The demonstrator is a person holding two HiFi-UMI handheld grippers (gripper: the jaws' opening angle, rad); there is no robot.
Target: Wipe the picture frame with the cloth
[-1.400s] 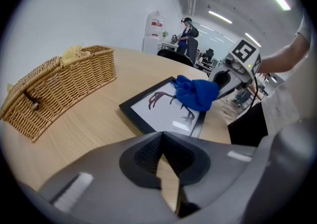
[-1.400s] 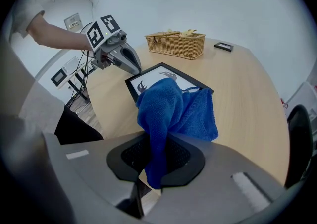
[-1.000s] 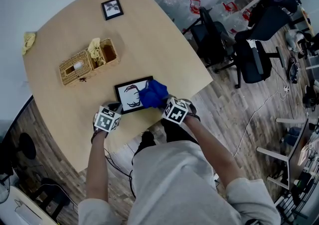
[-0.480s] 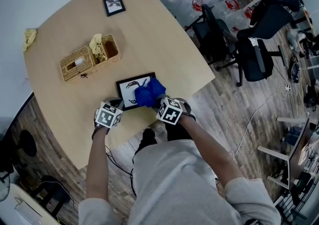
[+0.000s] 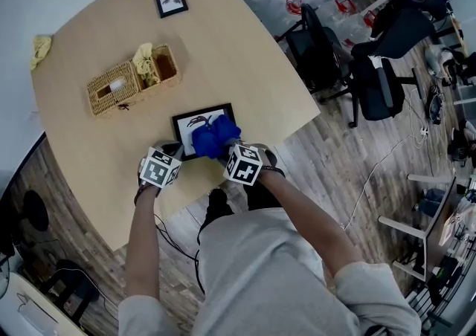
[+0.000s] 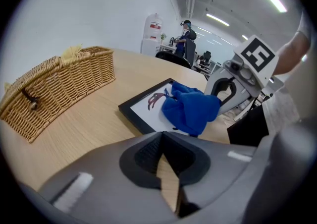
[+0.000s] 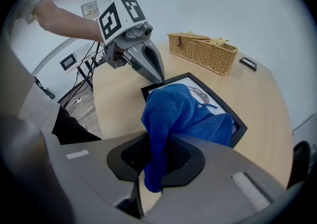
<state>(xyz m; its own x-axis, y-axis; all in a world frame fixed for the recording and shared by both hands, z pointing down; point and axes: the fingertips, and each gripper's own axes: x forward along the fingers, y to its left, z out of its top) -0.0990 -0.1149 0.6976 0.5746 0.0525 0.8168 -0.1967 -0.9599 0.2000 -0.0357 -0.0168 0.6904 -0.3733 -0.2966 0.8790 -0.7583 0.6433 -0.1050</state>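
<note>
Right tongs (image 7: 152,156) pinch the cloth (image 7: 171,111) onto the picture frame (image 5: 184,134) for wiping; left tongs (image 6: 166,154), closed empty, seemingly pin its near-left corner.

Room right, clutter left and near
The table (image 5: 245,67) is bare from the picture frame (image 5: 190,128) to its right edge; the wicker basket (image 5: 132,82) bars the left side, and the left gripper (image 5: 177,153), right gripper (image 5: 224,149) and blue cloth (image 5: 212,137) crowd the near edge.

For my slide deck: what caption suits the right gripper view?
Right tongs hold a blue cloth on the frame; left tongs shut at its corner.
</note>
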